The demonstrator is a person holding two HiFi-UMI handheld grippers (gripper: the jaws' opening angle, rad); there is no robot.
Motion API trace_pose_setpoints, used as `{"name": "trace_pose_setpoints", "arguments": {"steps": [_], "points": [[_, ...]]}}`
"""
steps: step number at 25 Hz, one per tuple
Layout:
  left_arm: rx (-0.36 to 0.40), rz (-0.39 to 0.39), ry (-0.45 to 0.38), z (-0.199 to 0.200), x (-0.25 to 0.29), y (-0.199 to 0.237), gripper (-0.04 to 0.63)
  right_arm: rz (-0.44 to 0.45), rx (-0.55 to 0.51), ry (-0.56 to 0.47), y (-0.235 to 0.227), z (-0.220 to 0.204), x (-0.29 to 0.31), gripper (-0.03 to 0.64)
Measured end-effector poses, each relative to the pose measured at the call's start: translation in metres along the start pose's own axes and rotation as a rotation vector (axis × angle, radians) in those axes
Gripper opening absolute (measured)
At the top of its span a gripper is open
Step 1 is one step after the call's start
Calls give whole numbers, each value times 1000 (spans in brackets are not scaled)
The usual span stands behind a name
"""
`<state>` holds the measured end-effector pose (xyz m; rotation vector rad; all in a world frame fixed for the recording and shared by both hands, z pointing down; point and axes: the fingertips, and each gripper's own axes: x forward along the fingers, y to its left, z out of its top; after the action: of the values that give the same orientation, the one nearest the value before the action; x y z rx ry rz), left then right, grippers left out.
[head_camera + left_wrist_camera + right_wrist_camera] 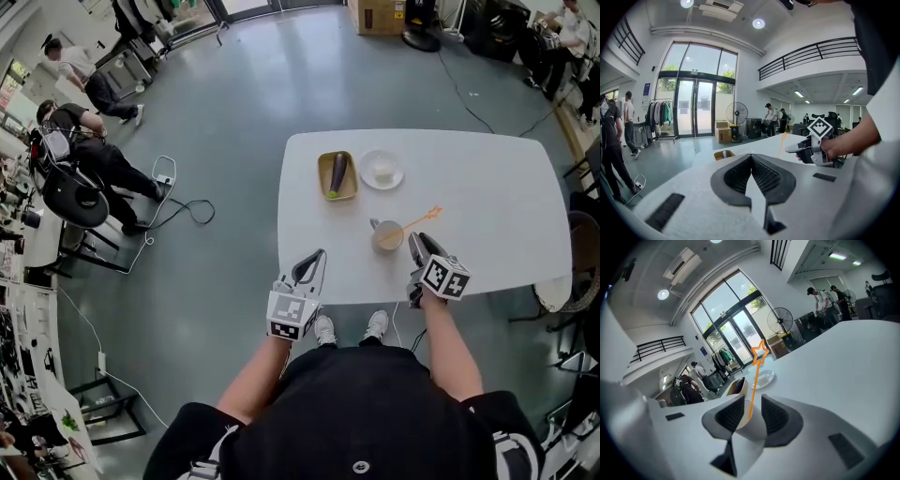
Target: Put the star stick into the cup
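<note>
Work all but done at the table [506, 187]: the stick [419, 221] leans in the cup [387, 236], star end out over the rim; right gripper [418, 240] wide, jaws either side of the shaft without pressing it; left gripper [317, 257] closed on nothing, well apart at the table's near edge. Trouble may lie in the pull-back; a jaw brushing the slanted shaft could lever the stick out or tip the cup, which looks light; a straight retreat seems safest.
</note>
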<state>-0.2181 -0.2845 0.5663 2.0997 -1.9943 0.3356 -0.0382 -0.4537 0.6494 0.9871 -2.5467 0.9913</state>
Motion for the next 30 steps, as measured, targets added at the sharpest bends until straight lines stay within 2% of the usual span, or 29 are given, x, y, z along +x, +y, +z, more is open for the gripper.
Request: {"name": "trace_pose_setpoints", "arguments": {"steps": [7,12,16,18,23,30], "points": [[6,-28,-24,7,8,-5,9,55,-146,-68,44,28,-41,80],[18,-37,-71,30,6,-11,9,101,-218,-137,80,58,-66,26],[44,-49,-98,43,5,-13,9,131,-309,-201,105,85,-80,8],[57,-46,-113,50,2,-12,9,115,-385,-243,115,98,-86,6],[85,-24,-137,65,-7,-9,9,13,-569,-321,127,116,-100,5],[98,-36,-155,73,-3,-15,9,-19,-623,-333,127,116,-107,5]]}}
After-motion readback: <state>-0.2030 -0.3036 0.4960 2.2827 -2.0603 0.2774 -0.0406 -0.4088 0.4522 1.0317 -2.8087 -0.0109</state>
